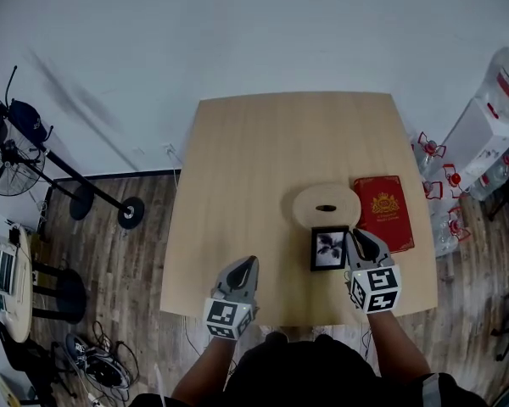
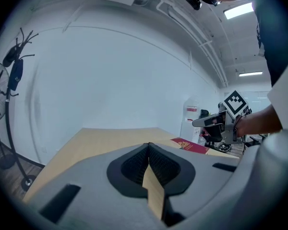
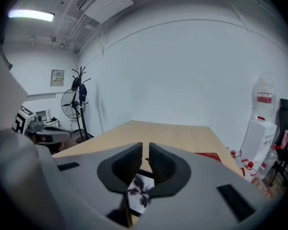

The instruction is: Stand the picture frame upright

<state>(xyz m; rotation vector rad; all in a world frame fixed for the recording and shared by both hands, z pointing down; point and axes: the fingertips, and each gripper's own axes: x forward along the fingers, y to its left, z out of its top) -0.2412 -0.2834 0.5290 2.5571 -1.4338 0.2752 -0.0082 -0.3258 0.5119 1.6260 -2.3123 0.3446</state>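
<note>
Nearest the head camera are the two tongs I am steering, both over the near edge of the desk [image 1: 263, 142]. Of these, the left tongs [image 1: 250, 261] hang above bare wood toward the near left. In the left gripper view their tips meet with nothing between them, so they are closed and empty. The right tongs [image 1: 357, 235] sit just to the right of the picture frame [image 1: 329, 248]. In the right gripper view their pads stand a narrow slit apart, gripping nothing, and the frame's print shows through the gap below them. Going down by size from there, the light wooden desk fills the middle of the scene, on a dark plank floor [image 1: 144, 227] against a white wall [image 1: 237, 32]. A red book [image 1: 383, 210] with a gold crest lies flat near the desk's right edge. Just left of it lies an oval wooden board [image 1: 326, 197] with a small dark slot. Smallest is the black picture frame, directly in front of that board, with its top edge at the board's near rim. It holds a dark leafy print on white that faces the head camera. Whether it stands propped or lies flat I cannot tell.
</note>
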